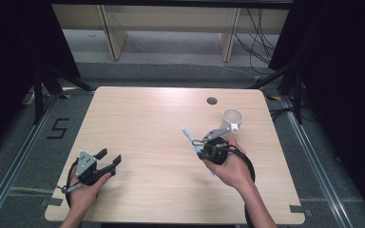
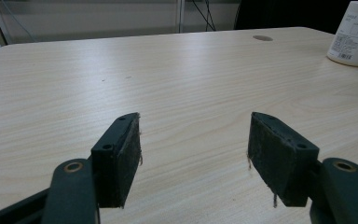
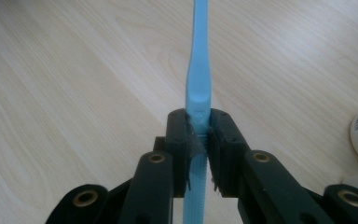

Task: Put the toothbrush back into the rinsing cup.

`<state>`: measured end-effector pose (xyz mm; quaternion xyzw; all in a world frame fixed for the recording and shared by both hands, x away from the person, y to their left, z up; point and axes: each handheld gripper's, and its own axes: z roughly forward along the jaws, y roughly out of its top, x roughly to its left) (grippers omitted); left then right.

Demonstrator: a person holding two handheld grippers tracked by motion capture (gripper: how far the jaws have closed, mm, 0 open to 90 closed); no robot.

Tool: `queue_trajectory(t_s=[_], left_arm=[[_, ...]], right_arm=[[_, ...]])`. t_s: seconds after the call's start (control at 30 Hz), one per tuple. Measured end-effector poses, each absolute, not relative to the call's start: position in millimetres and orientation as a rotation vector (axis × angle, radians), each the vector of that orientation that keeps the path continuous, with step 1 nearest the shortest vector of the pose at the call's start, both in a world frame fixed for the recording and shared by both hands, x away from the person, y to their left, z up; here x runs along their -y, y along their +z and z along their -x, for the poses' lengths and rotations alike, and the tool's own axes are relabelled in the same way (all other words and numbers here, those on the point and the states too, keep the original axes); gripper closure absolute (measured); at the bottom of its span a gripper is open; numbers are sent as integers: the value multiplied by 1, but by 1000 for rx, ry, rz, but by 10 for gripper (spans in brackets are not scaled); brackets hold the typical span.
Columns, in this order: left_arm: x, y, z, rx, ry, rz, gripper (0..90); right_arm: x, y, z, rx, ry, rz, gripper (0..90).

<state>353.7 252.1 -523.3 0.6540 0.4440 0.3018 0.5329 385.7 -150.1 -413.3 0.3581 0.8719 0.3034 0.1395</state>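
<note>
Toothbrush (image 3: 198, 88) pinched mid-handle in my right tongs (image 3: 199, 140), long axis up-left; mug (image 1: 232, 118) just behind-right. Left tongs (image 2: 193, 156) spread, empty, far.

The toothbrush (image 3: 198, 70) runs off the right gripper view's top edge, and the mug (image 2: 355, 32) is cropped in the left gripper view.

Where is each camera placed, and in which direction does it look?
High view: above the person's side, facing forward and down on the table; both forearms, left tool, right tool.
Left gripper view: on the left tool, along open jaws; mug far right.
Right gripper view: on the right tool, jaws clamping the blue toothbrush.
All share the table.
</note>
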Motion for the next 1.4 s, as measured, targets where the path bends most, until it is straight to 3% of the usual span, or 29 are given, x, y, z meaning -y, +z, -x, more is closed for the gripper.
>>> queue_trajectory(t_s=[1.4], left_arm=[[-252,-523,-353,-1070,725,-1565,343]], right_arm=[[182,-404,-386,-2324,1063,-1099,794]])
